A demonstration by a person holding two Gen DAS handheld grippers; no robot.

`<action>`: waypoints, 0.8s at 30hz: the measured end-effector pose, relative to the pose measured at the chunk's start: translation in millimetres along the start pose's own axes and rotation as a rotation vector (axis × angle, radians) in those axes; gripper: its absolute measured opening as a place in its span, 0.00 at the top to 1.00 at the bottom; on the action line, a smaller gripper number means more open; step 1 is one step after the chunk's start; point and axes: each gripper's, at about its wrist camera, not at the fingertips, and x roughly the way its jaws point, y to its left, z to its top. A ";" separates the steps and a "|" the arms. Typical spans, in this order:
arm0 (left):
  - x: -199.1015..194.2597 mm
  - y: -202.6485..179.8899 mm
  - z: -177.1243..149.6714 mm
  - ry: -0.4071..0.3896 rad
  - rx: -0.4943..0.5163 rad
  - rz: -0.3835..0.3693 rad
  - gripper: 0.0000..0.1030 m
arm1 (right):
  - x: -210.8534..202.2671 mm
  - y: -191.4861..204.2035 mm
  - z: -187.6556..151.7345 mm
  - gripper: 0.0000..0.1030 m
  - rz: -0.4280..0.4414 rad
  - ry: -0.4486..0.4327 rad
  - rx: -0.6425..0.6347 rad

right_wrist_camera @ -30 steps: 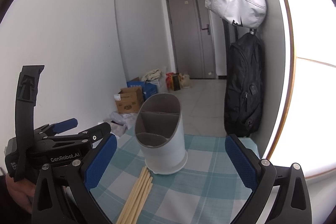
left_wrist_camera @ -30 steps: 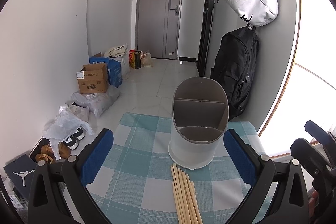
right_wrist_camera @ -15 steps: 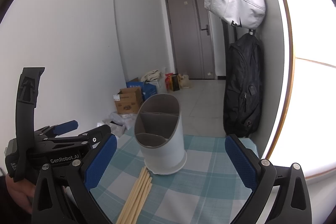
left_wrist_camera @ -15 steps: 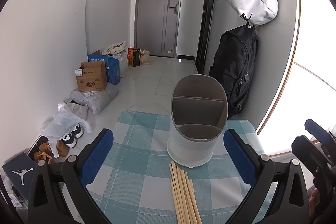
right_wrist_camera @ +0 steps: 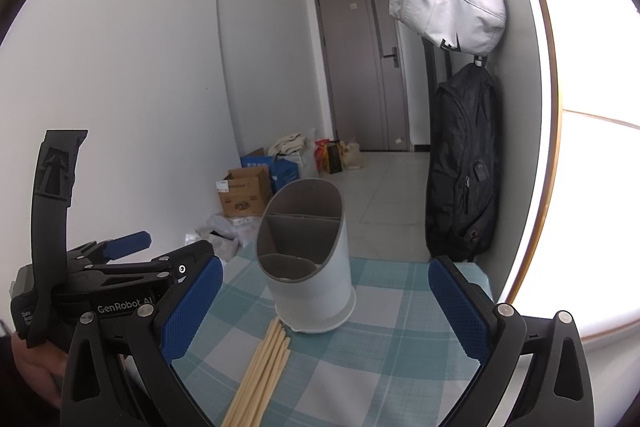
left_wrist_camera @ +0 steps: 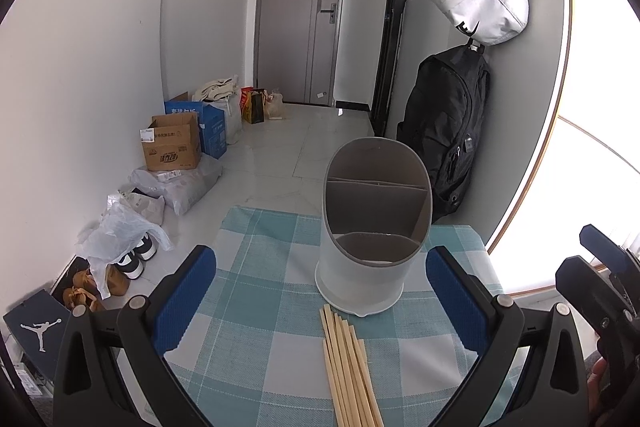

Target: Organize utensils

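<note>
Left wrist view. Best to start with the chopsticks (left_wrist_camera: 349, 367): a loose bundle lying flat on the checked tablecloth (left_wrist_camera: 256, 291), tips nearly touching the near foot of the utensil holder (left_wrist_camera: 374, 227). Worth pinching only a few sticks near their middle so none fan out or roll, then tilting upright before lowering into a compartment. Holder standing upright toward the far right of the cloth, divided inside, every visible compartment empty. Left gripper (left_wrist_camera: 320, 301) spread wide, blue pads either side of the holder and the sticks in the picture, gripping nothing and touching nothing. Right gripper seen only as black parts at the right edge.

Right wrist view. Same chopsticks (right_wrist_camera: 262, 367) running from the near left up to the base of the holder (right_wrist_camera: 308, 259); holder light and likely easy to tip, so better to drop the sticks in from above than to push against its wall. Right gripper (right_wrist_camera: 324, 307) likewise fully parted and empty, hanging above the cloth. Left gripper's body visible at the left, a hand (right_wrist_camera: 38, 373) beneath it.
</note>
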 end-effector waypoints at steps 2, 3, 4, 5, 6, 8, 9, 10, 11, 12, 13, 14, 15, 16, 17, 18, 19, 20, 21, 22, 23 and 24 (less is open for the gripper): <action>0.0 0.1 -0.6 0.003 -0.001 -0.001 0.01 | 0.6 0.3 -0.5 0.00 -0.001 0.002 0.000; 0.4 0.2 -0.6 0.006 0.000 -0.003 0.01 | 0.8 0.5 -0.7 0.00 -0.004 0.002 -0.001; 1.3 -0.1 -0.9 0.012 0.000 -0.007 0.01 | 0.9 0.6 -0.9 0.00 -0.009 0.001 -0.001; 1.7 0.2 -1.3 0.017 0.001 -0.009 0.01 | 0.9 0.6 -1.1 0.00 -0.009 0.001 0.000; 3.0 -0.2 -1.7 0.025 0.003 -0.010 0.01 | 1.1 0.5 -1.4 0.00 -0.008 0.002 0.003; 5.4 0.3 -2.8 0.041 0.003 -0.021 0.01 | 1.5 0.2 -1.4 0.00 -0.012 0.004 0.005; 6.4 0.7 -3.3 0.050 0.001 -0.028 0.01 | 1.6 0.5 -1.6 0.00 -0.015 0.005 0.003; 7.4 0.9 -3.8 0.059 -0.001 -0.033 0.01 | 2.0 0.4 -1.8 0.00 -0.016 0.006 0.002; 8.8 1.4 -4.4 0.070 -0.003 -0.040 0.01 | 2.7 0.3 -2.1 0.00 -0.017 0.009 0.003; 10.0 1.6 -5.4 0.077 -0.004 -0.043 0.01 | 3.2 0.3 -2.2 0.00 -0.018 0.012 0.004; 12.3 2.4 -6.4 0.093 -0.004 -0.045 0.01 | 4.3 -0.1 -2.3 0.00 -0.021 0.016 0.006; 15.4 3.6 -7.8 0.114 -0.004 -0.045 0.01 | 5.1 -0.4 -2.5 0.00 -0.025 0.021 0.006; 18.5 5.2 -9.9 0.137 -0.008 -0.050 0.01 | 6.5 -0.7 -3.0 0.00 -0.031 0.028 0.007; 21.1 7.2 -11.4 0.158 -0.014 -0.055 0.01 | 8.2 -1.3 -3.4 0.00 -0.034 0.037 0.010; 25.1 9.7 -13.8 0.187 -0.021 -0.062 0.01 | 9.6 -1.9 -3.8 0.00 -0.035 0.044 0.014; 28.9 12.9 -16.9 0.219 -0.028 -0.068 0.01 | 11.6 -3.0 -4.1 0.00 -0.038 0.053 0.020; 33.2 16.2 -20.3 0.253 -0.035 -0.076 0.01 | 13.3 -3.8 -4.3 0.00 -0.040 0.060 0.024; 37.0 19.7 -23.7 0.285 -0.044 -0.083 0.01 | 16.0 -5.2 -4.5 0.00 -0.043 0.071 0.029; 40.4 23.3 -27.4 0.315 -0.054 -0.094 0.01 | 17.6 -6.3 -5.0 0.00 -0.046 0.079 0.033; 44.1 27.1 -31.4 0.348 -0.067 -0.109 0.01 | 20.2 -7.7 -5.6 0.00 -0.052 0.091 0.040; 46.1 29.6 -34.3 0.372 -0.075 -0.115 0.01 | 21.7 -8.6 -6.2 0.00 -0.055 0.099 0.045; 50.1 31.9 -39.8 0.407 -0.076 -0.111 0.01 | 24.5 -10.1 -6.8 0.00 -0.058 0.112 0.054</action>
